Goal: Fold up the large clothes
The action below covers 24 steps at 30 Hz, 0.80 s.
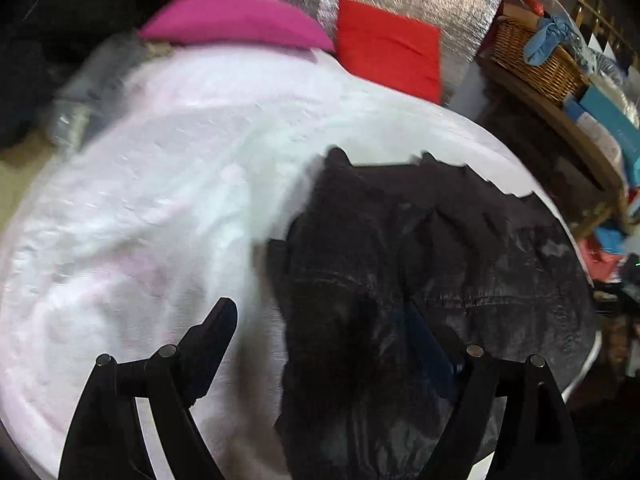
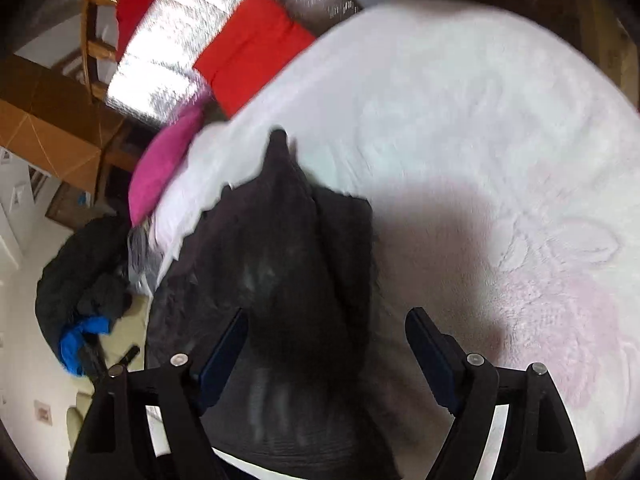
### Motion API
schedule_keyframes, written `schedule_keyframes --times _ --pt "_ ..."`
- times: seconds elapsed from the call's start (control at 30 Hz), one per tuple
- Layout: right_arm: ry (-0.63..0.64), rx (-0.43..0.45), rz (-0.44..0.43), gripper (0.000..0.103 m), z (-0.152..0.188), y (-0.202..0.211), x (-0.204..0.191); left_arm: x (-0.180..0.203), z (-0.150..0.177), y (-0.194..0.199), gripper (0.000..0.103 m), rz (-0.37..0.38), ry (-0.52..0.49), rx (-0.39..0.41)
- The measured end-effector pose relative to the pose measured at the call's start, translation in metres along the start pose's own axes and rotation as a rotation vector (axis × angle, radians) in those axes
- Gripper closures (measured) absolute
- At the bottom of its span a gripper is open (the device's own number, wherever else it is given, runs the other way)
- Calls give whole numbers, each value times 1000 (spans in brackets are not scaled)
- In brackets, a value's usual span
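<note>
Left tool [image 1: 324, 344] spread wide, fingers apart, nothing pinched between them; one finger over bare blanket, the other over dark cloth. Right tool [image 2: 326, 344] likewise gaping, poised above a raised ridge of the same cloth, not clamped on it. Below both, large dark grey denim-like garment [image 1: 440, 264] lying on fluffy white-and-pink blanket covering the bed [image 1: 160, 200], near the bed's edge. Seam visible across the cloth, jagged far edge, one part bunched up into a peak in the right wrist view; not flat, no neat fold to be seen. Judged early in the task: garment laid out only roughly, still to be smoothed, gripped and folded. Farther out, magenta cushion [image 1: 236, 20] and red rectangular cushion [image 1: 388, 48] at the head of the bed, woven wicker basket [image 1: 532, 60] on a side shelf. Much motion blur, so finer creases hard to tell.
</note>
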State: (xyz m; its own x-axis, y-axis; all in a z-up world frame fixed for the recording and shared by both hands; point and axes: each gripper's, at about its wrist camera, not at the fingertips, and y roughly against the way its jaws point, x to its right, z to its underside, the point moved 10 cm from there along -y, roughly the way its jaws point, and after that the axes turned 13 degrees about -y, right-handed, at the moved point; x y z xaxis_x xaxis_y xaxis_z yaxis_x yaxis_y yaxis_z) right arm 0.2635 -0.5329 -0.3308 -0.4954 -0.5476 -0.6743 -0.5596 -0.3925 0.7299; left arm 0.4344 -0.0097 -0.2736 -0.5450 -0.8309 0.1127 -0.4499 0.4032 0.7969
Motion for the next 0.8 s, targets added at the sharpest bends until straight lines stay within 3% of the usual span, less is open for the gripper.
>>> schedule_keyframes --times 0.1,0.2,0.33,0.43,0.5,0.6,0.7,0.8 --pt "-5 -68 -39 19 0 -11 11 3 5 -20 17 98 36 -60" --pt "2 -85 -124 15 -3 -9 8 4 9 -35 17 173 79 -106" --pt "4 -128 -174 11 -2 -20 0 12 14 -50 16 295 153 -148" --pt "22 -172 -241 6 0 -29 -15 21 11 -51 12 328 145 -142" --pt "60 -179 -242 0 2 -40 -29 27 9 -53 8 339 138 -143" --pt "73 -225 -308 0 10 -56 -59 39 5 -55 7 372 139 -144" --pt "126 -227 -264 0 16 -74 -75 53 -3 -59 7 427 153 -138" --pt "85 -189 -241 1 11 -84 -86 59 -8 -63 7 412 169 -134"
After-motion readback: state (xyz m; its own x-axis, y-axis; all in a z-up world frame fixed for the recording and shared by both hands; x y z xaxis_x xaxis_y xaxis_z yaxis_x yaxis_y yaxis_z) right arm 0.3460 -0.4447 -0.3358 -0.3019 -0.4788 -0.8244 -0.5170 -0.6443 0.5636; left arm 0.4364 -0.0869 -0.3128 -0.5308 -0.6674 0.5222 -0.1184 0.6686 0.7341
